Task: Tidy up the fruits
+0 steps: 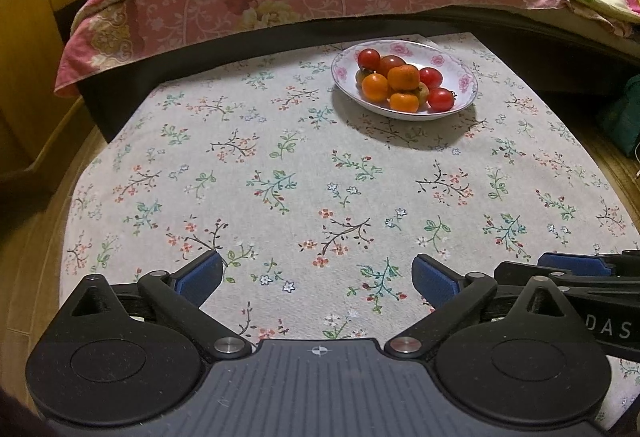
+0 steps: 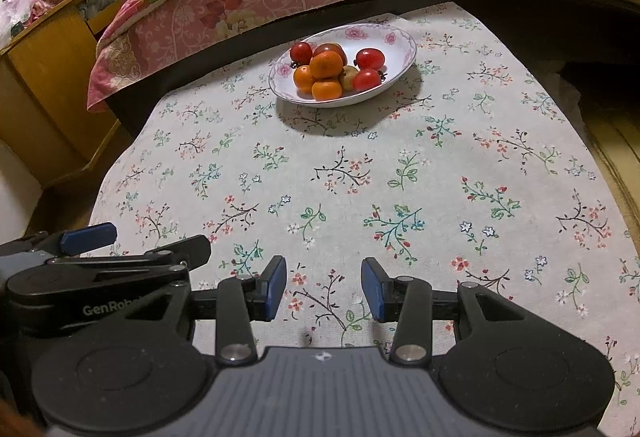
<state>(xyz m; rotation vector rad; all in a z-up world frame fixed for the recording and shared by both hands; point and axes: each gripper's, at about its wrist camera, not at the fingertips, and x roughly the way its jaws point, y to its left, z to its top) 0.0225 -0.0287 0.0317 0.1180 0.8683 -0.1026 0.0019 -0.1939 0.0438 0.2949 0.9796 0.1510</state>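
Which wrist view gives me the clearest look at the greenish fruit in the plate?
The right wrist view: the greenish fruit shows between an orange and a tomato. In the left wrist view only a sliver of it peeks out behind an orange, mostly hidden.

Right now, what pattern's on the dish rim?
Pink flowers on white, around the dish rim; clearest in the right wrist view.
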